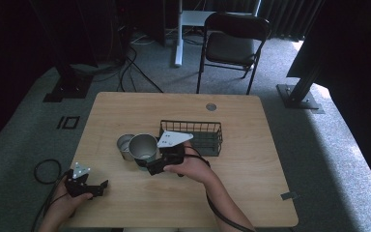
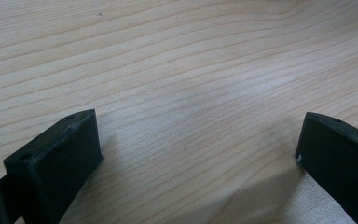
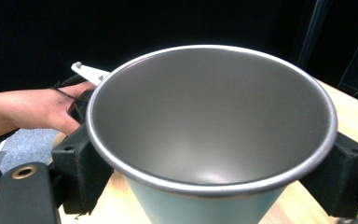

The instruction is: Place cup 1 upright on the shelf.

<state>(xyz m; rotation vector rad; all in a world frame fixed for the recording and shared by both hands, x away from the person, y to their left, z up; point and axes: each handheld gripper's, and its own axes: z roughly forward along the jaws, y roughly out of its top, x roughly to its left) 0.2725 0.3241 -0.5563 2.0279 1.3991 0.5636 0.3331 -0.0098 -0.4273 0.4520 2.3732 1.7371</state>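
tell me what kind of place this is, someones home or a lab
Probably a lab or recording room, not a home: dark curtains hang behind, loose cables run over grey carpet, metal stand bases flank the wooden table, and a folding chair stands beyond it.

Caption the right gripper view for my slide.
Right claw clamps an empty metal cup just below its rim, the person's left hand visible beyond.

Three cameras: one overhead, one riding each gripper.

My high view looks forward and down over the whole wooden table, from well back. My left gripper view stares steeply down at bare tabletop, very near. My right gripper view faces level across the steel cup, up close; the high view shares that cup and the left hand.
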